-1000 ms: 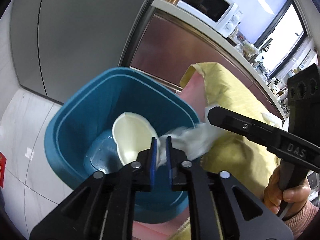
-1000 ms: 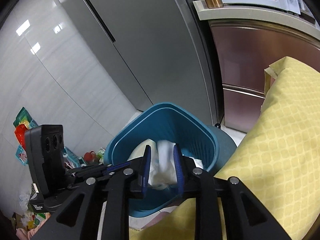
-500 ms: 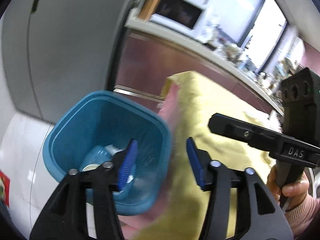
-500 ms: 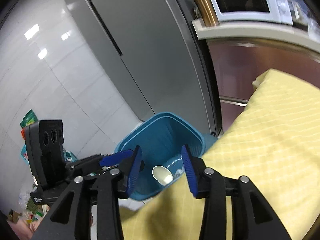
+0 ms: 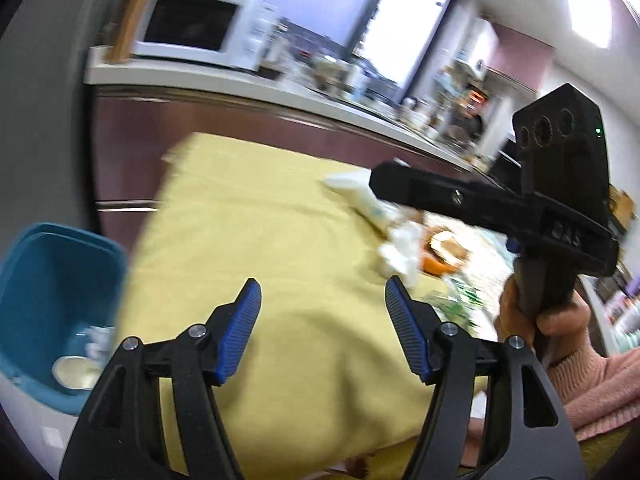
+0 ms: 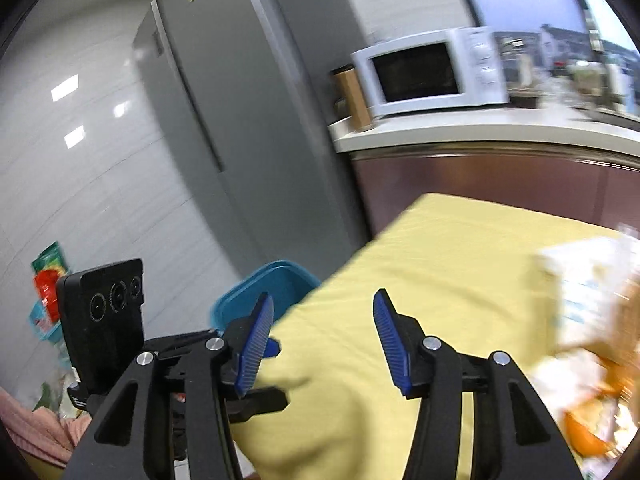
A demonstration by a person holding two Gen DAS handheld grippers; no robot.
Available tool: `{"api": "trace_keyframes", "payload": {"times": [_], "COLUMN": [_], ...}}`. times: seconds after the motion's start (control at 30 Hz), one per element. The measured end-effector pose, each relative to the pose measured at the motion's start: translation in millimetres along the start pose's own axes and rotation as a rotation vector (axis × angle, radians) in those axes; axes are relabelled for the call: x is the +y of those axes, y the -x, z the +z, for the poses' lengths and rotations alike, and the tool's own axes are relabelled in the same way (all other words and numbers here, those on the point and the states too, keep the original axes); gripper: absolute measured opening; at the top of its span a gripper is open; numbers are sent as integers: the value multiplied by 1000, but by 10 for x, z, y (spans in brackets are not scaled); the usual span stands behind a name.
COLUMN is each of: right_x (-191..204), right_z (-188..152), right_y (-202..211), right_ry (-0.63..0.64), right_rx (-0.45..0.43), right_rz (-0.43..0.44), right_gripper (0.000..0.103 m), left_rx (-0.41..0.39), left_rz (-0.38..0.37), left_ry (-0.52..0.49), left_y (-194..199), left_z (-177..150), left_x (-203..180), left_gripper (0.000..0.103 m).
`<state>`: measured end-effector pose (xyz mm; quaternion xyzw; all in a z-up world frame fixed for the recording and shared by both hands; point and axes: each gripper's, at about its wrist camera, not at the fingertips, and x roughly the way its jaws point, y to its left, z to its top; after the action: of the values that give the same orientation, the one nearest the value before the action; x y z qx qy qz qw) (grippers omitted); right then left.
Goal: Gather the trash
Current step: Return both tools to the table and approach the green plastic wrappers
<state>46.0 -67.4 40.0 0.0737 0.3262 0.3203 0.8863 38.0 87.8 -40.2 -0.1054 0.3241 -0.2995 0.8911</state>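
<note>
My left gripper (image 5: 322, 312) hangs over the yellow tablecloth (image 5: 280, 240), its jaws opening with nothing between them. The blue trash bin (image 5: 48, 280) stands at the lower left beside the table, with a white bowl (image 5: 76, 372) and crumpled paper inside. My right gripper (image 6: 324, 332) is also over the cloth, jaws opening and empty; the bin (image 6: 272, 284) shows just behind its left finger. Blurred trash lies on the table: white wrappers (image 5: 360, 196), crumpled tissue (image 5: 400, 248) and an orange dish (image 5: 440, 260). In the right wrist view that pile (image 6: 592, 320) is at the right edge.
A counter (image 5: 240, 84) with a white microwave (image 6: 428, 72) runs behind the table. A grey fridge (image 6: 240, 140) stands left of it. A hand (image 5: 548, 320) in a pink sleeve holds the right gripper's handle. Packets (image 6: 48, 280) lie by the tiled wall.
Both grippers let go of the tissue and bowl into the bin, opened, then rose and swung right from the bin to over the table.
</note>
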Motion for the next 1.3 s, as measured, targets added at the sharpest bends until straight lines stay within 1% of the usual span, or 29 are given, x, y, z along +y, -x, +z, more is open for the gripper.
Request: {"api": "trace_keyframes", "payload": {"times": [0.2, 0.33, 0.4, 0.5, 0.6, 0.7, 0.83, 0.93, 1.03, 1.1, 1.13, 1.2, 1.27, 1.3], "right_x": [-511, -810, -956, -1106, -1238, -1356, -1457, -1461, -1440, -1421, -1416, -1416, -1421, -1419], "right_z": [-263, -482, -599, -762, -898, -1062, -1253, -1334, -1360, -1372, -1377, -1406, -1422, -1428], "right_y": [495, 714, 819, 971, 1081, 1176, 1234, 1232, 1201, 1166, 1151, 1123, 1110, 1104], "right_ry": [-124, -195, -234, -274, -315, -356, -409, -424, -420, -416, -416, -425, -435, -437], "right_rx": [-41, -50, -51, -57, -55, -41, -24, -15, -7, 0, 2, 7, 9, 9], "right_rz": [-149, -241, -276, -321, -359, -390, -392, -376, -357, -339, -333, -317, -305, -302], "right_gripper": [50, 50, 50, 50, 50, 53, 53, 53, 53, 53, 53, 53, 53, 53], "left_rx": [89, 151, 172, 207, 233, 248, 246, 245, 253, 265, 271, 278, 284, 280], "left_rz": [-154, -214, -218, -222, -227, -220, -215, -226, -245, -264, -268, -276, -281, -281], "left_ry": [-47, -76, -88, -99, -96, -89, -89, -102, -111, -108, -101, -89, -72, -65], "left_y": [-379, -612, -729, -872, -978, -1083, -1130, -1112, -1137, -1163, -1188, -1223, -1252, -1260], "left_z": [-132, -215, -226, -276, -287, -272, -263, -272, -283, -295, -298, -303, -309, -311], "left_x": [-549, -840, -927, -1062, -1092, -1107, -1129, -1159, -1201, -1214, -1208, -1197, -1175, -1166], "left_gripper": [67, 70, 75, 75, 76, 76, 75, 70, 63, 55, 54, 47, 45, 43]}}
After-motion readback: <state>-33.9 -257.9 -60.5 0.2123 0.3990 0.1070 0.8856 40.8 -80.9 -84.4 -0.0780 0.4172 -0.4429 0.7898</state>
